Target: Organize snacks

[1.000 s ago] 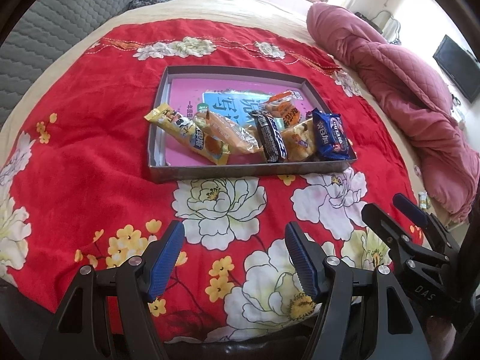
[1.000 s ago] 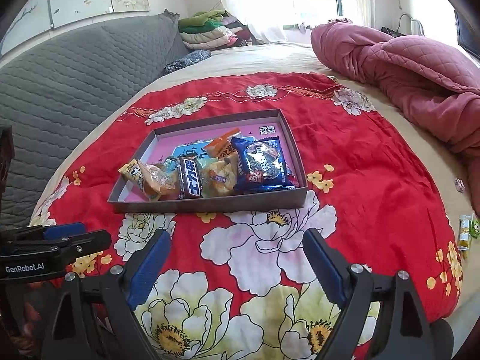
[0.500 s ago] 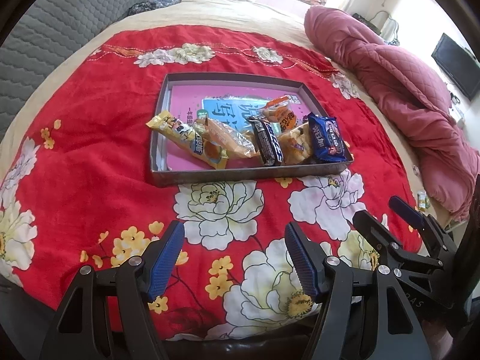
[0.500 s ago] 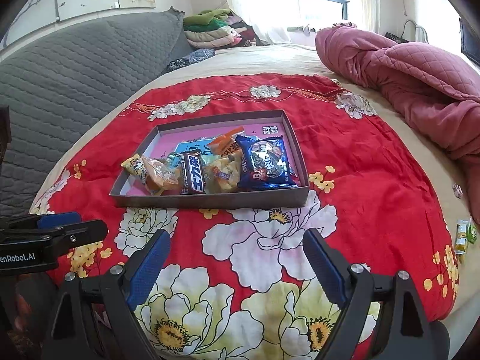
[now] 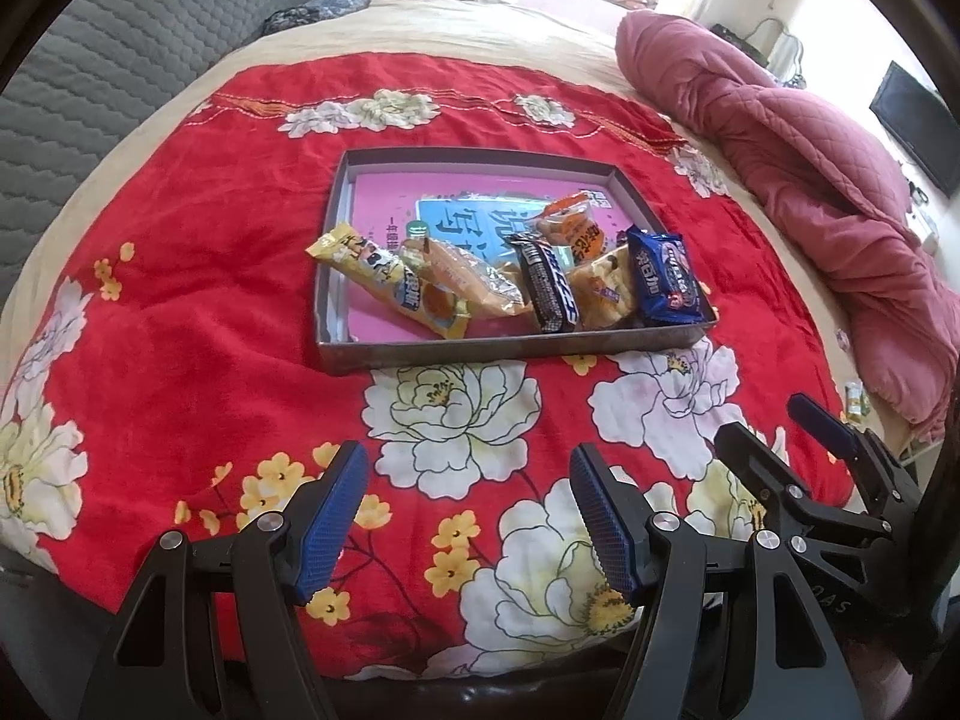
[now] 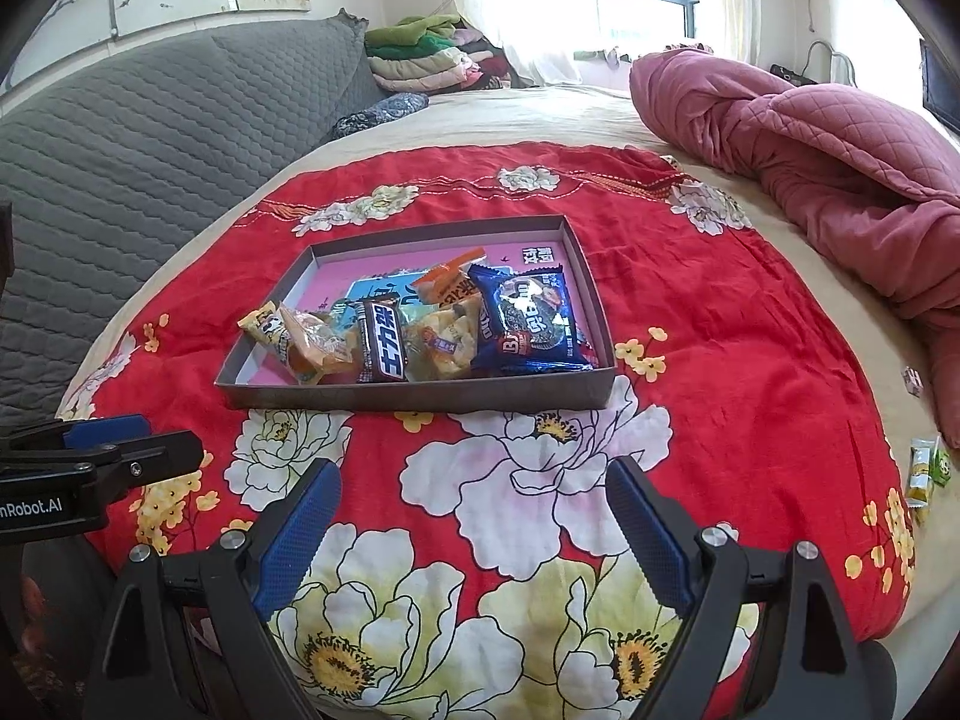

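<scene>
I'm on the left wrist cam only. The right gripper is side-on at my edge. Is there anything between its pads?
Observer: No. The right gripper is open, and only the red cloth shows between its pads.
Operator: Any snacks outside the tray?
Observer: Yes. Small green and yellow packets lie just past the cloth's right edge, below the pink quilt.
Operator: How does the blue pack sit?
Observer: The blue pack lies face up with a dark cookie picture showing, in the near right corner of the tray.
</scene>
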Demonstrator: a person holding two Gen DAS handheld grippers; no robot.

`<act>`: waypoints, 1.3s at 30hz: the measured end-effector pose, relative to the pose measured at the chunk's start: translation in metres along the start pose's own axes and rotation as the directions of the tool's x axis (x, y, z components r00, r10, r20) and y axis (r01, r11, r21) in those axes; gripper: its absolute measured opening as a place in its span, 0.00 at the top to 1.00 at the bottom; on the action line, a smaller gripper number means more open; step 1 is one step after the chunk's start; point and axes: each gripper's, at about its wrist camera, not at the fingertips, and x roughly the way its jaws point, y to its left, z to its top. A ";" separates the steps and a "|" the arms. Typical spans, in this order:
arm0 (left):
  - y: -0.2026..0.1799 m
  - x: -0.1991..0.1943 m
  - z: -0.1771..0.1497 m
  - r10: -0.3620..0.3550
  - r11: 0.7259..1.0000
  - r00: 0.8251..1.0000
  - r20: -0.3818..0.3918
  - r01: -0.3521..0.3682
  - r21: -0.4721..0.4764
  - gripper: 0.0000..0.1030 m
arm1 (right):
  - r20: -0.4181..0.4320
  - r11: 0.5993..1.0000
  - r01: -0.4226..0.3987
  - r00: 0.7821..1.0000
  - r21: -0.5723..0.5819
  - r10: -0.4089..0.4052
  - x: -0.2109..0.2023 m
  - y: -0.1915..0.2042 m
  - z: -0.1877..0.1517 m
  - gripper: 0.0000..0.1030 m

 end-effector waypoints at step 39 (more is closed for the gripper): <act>-0.001 0.002 -0.002 0.013 1.000 1.000 -0.013 -0.013 -0.012 0.31 | 0.012 1.000 0.008 1.000 0.002 -0.008 -0.002 -0.002 0.003 0.13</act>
